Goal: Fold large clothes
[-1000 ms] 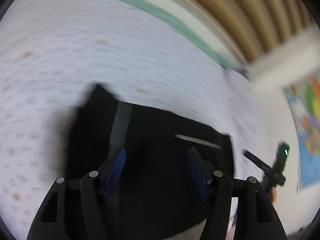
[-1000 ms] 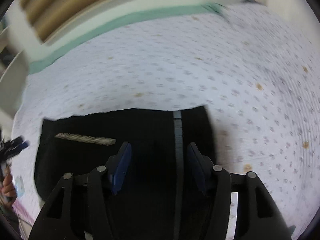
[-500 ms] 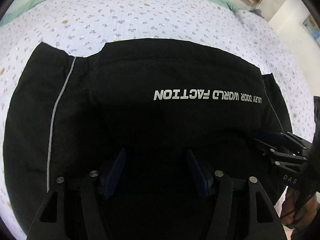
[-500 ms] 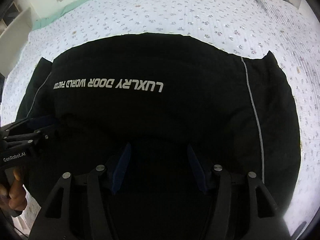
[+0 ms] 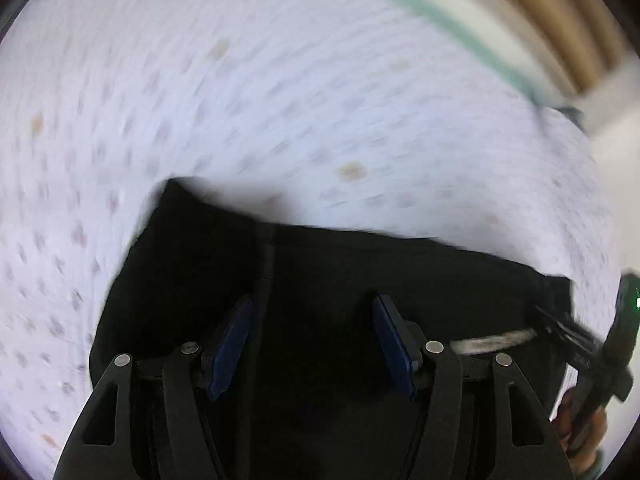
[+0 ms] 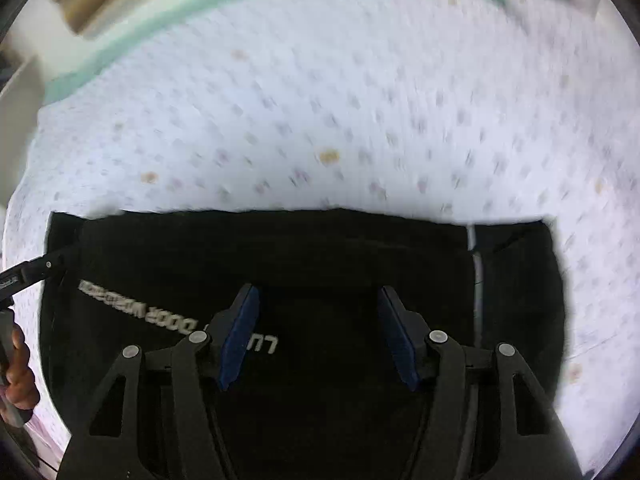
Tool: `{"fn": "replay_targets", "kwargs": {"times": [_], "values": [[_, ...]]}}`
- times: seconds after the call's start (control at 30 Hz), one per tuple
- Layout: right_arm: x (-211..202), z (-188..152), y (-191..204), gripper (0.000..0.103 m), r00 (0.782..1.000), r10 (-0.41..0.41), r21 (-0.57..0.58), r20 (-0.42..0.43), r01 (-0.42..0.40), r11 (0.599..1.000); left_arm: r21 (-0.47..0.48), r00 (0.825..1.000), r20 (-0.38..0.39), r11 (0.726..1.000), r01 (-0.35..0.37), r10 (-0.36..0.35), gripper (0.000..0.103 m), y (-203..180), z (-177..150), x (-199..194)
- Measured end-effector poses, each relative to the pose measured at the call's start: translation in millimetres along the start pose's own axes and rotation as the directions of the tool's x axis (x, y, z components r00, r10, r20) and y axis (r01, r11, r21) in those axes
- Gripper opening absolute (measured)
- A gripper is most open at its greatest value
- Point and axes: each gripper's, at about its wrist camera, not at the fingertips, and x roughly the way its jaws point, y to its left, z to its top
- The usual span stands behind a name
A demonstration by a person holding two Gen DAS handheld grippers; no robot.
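Left wrist view, blurred, looks steeply down on a black garment (image 5: 360,280) spread flat on a bed whose white sheet (image 5: 280,100) has a small scattered print and a green edge at the far side. The left gripper (image 5: 312,344) hangs over the near part of the cloth with its blue-padded fingers (image 5: 232,344) set well apart; the jaws are closing slightly, dark fabric shows in the gap beneath them, and the pads do not appear to press on anything. A pale piping line runs down the garment just beside the left pad. At the right edge of this view the right gripper (image 5: 560,326) reaches over the garment's far corner, held by a hand (image 5: 580,432). From the right wrist view, the right gripper stands over the garment (image 6: 320,248) too, its fingers (image 6: 240,332) held apart with nothing clamped between the pads. White lettering (image 6: 160,308) crosses the cloth upside down, partly hidden behind the left pad. The left gripper (image 6: 52,264) comes in at the left border over the garment's edge, with fingers of the person's hand (image 6: 20,376) below it.
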Motion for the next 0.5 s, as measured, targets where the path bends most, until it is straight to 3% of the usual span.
{"fn": "replay_targets", "kwargs": {"times": [0.07,0.2,0.27,0.37,0.5], "values": [[25.4,-1.5,-9.6,0.065,0.996,0.058,0.05,-0.062,-0.055,0.997,-0.03,0.998,-0.043,0.999,0.042,-0.043,0.064,12.1,-0.3,19.5],[39.6,0.1,-3.9,0.067,0.997,0.04,0.028,-0.072,-0.038,0.999,0.041,0.997,-0.05,0.998,-0.05,0.052,0.064,-5.8,2.1,23.9],[42.1,3.9,-1.5,0.067,0.997,0.04,0.026,-0.07,-0.039,0.999,0.039,0.998,-0.048,0.999,-0.033,0.035,0.064,-1.3,5.6,24.4],[35.1,4.2,-9.9,0.067,0.994,0.092,0.05,-0.056,-0.089,0.995,0.011,0.998,-0.032,0.998,0.06,-0.059,0.064,5.8,6.6,2.2],[-3.9,-12.6,-31.9,0.073,0.994,0.111,0.104,-0.011,-0.11,0.988,0.029,0.995,0.064,0.997,0.077,-0.079,0.064,37.2,-2.8,-60.6]]}}
